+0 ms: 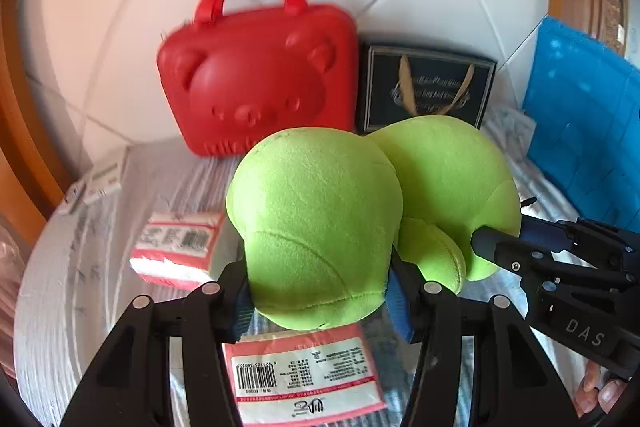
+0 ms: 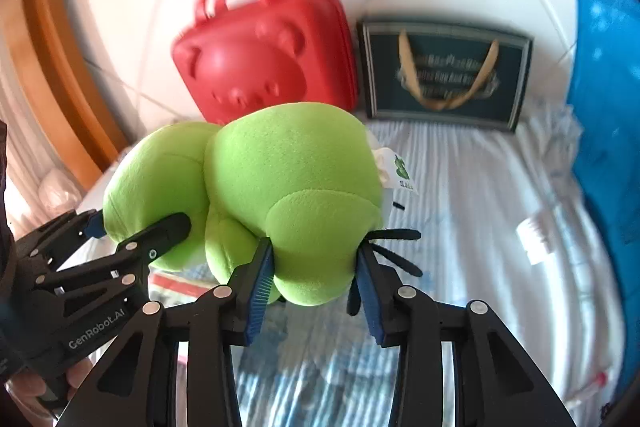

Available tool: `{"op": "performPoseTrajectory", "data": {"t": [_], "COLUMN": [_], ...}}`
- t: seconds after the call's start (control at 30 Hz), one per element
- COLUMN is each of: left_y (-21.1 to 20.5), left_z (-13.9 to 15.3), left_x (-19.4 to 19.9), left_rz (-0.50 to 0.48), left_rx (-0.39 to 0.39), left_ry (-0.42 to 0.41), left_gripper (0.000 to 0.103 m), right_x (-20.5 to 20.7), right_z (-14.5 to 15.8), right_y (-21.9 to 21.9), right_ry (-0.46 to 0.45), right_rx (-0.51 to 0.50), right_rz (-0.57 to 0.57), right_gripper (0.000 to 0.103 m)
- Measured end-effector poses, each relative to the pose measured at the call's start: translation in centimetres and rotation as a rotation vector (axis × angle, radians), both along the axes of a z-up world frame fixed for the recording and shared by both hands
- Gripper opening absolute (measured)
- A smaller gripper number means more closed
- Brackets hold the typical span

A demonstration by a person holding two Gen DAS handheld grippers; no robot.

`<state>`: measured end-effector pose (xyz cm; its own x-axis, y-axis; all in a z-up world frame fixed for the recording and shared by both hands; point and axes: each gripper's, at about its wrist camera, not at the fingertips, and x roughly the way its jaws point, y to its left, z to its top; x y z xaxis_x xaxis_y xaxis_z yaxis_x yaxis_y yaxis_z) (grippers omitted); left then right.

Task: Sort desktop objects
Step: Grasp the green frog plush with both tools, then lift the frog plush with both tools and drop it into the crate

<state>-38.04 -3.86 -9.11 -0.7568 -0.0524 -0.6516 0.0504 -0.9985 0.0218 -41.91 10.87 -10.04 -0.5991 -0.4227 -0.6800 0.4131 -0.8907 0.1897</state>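
Both grippers are clamped on the same green plush (image 1: 320, 211). The left gripper (image 1: 320, 291) squeezes one rounded end between its blue pads, and the right gripper (image 2: 316, 275) pinches the other lobe. The plush hangs above the striped cloth (image 2: 460, 187), in front of the containers at the back.

Containers: a red bear-face case (image 1: 256, 79) stands upright against the white wall, closed, so no idea what's inside. Just to its right sits a dark gift bag (image 2: 444, 75) with tan handles, flat face toward the camera; its lettering is too blurry to read and its contents are hidden. A blue sheet (image 2: 604, 131) leans at the right edge, cut off.

Under the plush there's a tissue pack (image 1: 304, 375), partly covered by it, and another pack (image 1: 176, 247) off to the left. Black strips (image 2: 396, 247) stick out by the right pad, hard to tell what they are.
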Motion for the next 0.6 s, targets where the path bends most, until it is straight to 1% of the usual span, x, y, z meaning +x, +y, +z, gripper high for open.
{"op": "performPoseTrajectory", "data": {"t": [0.17, 0.33, 0.37, 0.47, 0.6], "left_y": [2.5, 5.5, 6.3, 8.9, 12.8], "left_z": [5.5, 10.7, 11.8, 14.3, 16.8], "left_x": [3.9, 7.2, 7.9, 9.4, 10.7], "left_rz": [-0.025, -0.067, -0.078, -0.127, -0.207], "left_rx": [-0.043, -0.071, -0.069, -0.056, -0.041], "left_ry": [0.139, 0.262, 0.288, 0.346, 0.409], "left_gripper": [0.053, 0.054, 0.053, 0.053, 0.054], "right_x": [3.5, 7.6, 7.9, 10.2, 12.4], "right_z": [4.9, 10.3, 11.0, 13.9, 16.6], "right_y": [2.0, 5.1, 5.4, 8.3, 12.2], "right_ry": [0.128, 0.268, 0.284, 0.35, 0.405], "right_rx": [-0.044, -0.088, -0.094, -0.104, -0.104], "right_rz": [-0.021, -0.073, -0.083, -0.144, -0.219], "right_gripper": [0.038, 0.038, 0.038, 0.038, 0.038]}}
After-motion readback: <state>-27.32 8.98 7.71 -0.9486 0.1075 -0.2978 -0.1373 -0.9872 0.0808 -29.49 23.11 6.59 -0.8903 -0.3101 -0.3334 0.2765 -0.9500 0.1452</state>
